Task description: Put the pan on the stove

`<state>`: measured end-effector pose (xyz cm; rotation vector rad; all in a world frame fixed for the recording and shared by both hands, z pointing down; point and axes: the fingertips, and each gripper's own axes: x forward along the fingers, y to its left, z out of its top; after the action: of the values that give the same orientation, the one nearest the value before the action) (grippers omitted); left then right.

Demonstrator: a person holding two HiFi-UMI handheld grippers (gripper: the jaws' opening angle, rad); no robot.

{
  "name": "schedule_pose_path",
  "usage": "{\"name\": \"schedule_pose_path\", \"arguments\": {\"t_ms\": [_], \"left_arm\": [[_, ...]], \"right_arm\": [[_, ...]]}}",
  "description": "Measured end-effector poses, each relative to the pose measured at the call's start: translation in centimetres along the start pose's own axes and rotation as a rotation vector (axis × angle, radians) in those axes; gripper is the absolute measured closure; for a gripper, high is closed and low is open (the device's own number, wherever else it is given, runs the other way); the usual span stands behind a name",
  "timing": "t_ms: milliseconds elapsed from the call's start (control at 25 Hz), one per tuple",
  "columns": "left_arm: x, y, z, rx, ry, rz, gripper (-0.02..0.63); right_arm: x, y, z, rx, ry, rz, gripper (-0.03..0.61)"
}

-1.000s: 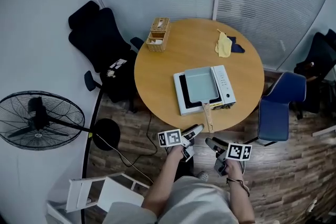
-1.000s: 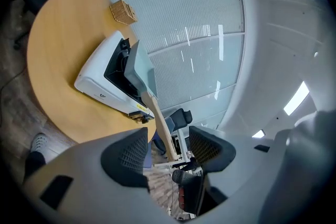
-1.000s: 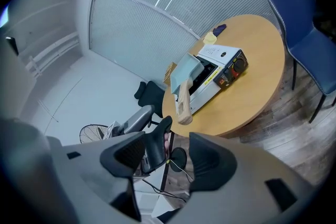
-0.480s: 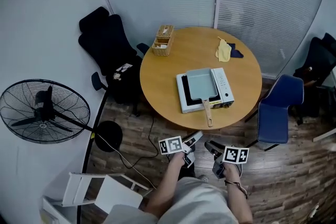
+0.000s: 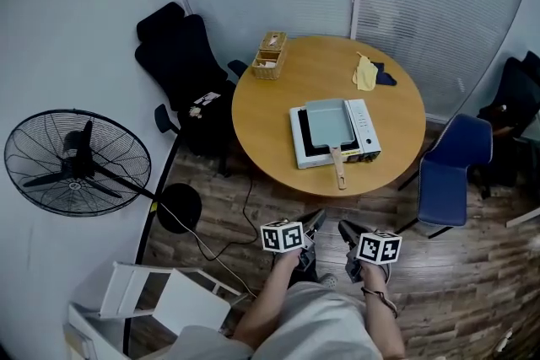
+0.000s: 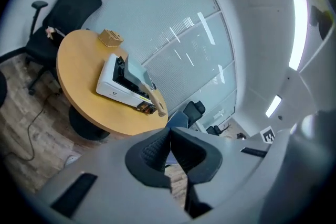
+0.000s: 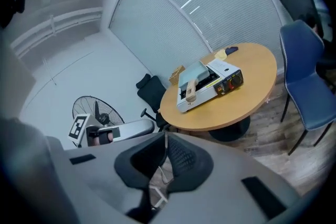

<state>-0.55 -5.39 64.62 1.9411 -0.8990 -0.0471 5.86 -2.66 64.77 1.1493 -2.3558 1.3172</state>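
The left tongs (image 5: 314, 221) and the right tongs (image 5: 344, 228) have both just been closing. Their jaws now stand together with nothing between them. Each hangs in the air above the wooden floor (image 5: 472, 265) and touches no object. The pan (image 5: 326, 122) lies on the stove (image 5: 369, 133) on the round desk (image 5: 270, 110). Its wooden handle (image 5: 338, 169) points toward the tongs, and it is well apart from both. Counted: two tongs, one pan, one stove, one desk.
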Motion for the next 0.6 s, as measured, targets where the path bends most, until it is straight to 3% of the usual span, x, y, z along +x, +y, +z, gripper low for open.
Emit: {"name": "schedule_pose_path", "arguments": {"t_ms": [80,200,400,600], "left_arm": [[-0.4,-0.6,-0.4,0.086,0.014,0.026,0.586],[-1.2,-0.6,-0.7,0.246,0.04,0.127,0.586],[-1.8,-0.7,-0.4,0.468,0.07,0.285,0.586],[-1.7,-1.3,-0.8,0.597,0.118,0.349,0.586]], "right_arm": [[-0.4,-0.5,0.3,-0.122,-0.012,-0.089,0.551],[-1.1,-1.1,1.1,-0.269,-0.042,-0.198,0.555],[-1.8,-1.1,1.1,-0.275,-0.073,-0.214,0.555],[-2.0,-1.3,0.9,-0.289,-0.067,-0.22,0.555]]}}
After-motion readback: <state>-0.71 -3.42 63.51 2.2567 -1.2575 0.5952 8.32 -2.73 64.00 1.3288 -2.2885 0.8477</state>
